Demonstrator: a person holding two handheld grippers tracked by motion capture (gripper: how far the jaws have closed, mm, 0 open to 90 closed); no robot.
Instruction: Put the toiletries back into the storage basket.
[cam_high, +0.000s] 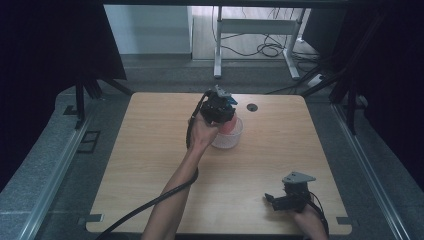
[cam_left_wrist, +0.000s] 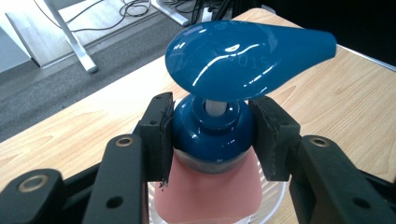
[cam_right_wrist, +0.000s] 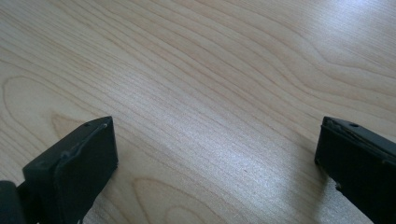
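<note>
A pink pump bottle (cam_left_wrist: 208, 191) with a glossy blue pump head (cam_left_wrist: 247, 58) stands upright in a clear plastic bowl (cam_high: 229, 139) near the middle of the table's far half. My left gripper (cam_left_wrist: 211, 133) is shut on the bottle's blue collar, one pad on each side, just under the spout. In the high view the left gripper (cam_high: 218, 107) covers most of the bottle; the pink body (cam_high: 231, 126) peeks out beside it. My right gripper (cam_high: 280, 200) rests low at the front right of the table, jaws wide apart over bare wood, nothing between its fingertips (cam_right_wrist: 88, 154).
The wooden table (cam_high: 150, 150) has a round cable hole (cam_high: 252, 107) at its far edge, behind the bowl. Beyond the table, a white desk frame (cam_high: 260, 30) and loose cables lie on the floor. Dark curtains hang on both sides.
</note>
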